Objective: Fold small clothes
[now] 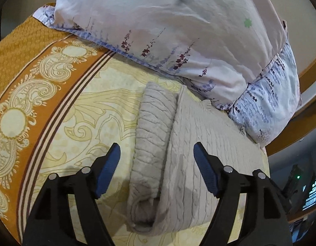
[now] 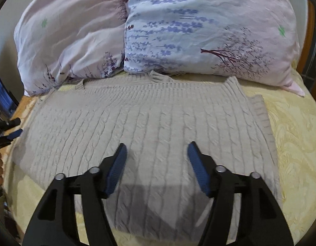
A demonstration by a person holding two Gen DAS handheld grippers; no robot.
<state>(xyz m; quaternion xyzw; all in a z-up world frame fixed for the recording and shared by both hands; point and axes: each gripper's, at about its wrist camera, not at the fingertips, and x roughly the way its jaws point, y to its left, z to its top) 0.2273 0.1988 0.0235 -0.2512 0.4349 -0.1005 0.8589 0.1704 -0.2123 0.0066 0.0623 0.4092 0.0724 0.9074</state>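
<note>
A beige cable-knit sweater [image 2: 149, 123] lies flat on the bed, its collar toward the pillows. In the left wrist view the sweater [image 1: 197, 147] shows with one sleeve [image 1: 149, 143] lying folded along its left side. My left gripper [image 1: 157, 149] is open and empty, hovering over the sleeve and the sweater's edge. My right gripper [image 2: 157, 151] is open and empty, hovering above the middle of the sweater body. The left gripper also shows at the left edge of the right wrist view [image 2: 8, 131].
Two floral pillows [image 2: 199, 32] lean at the head of the bed, touching the sweater's collar edge. The bedsheet [image 1: 80, 106] is cream with an orange patterned border [image 1: 32, 75]. A wooden bed frame [image 1: 309, 75] runs at the right.
</note>
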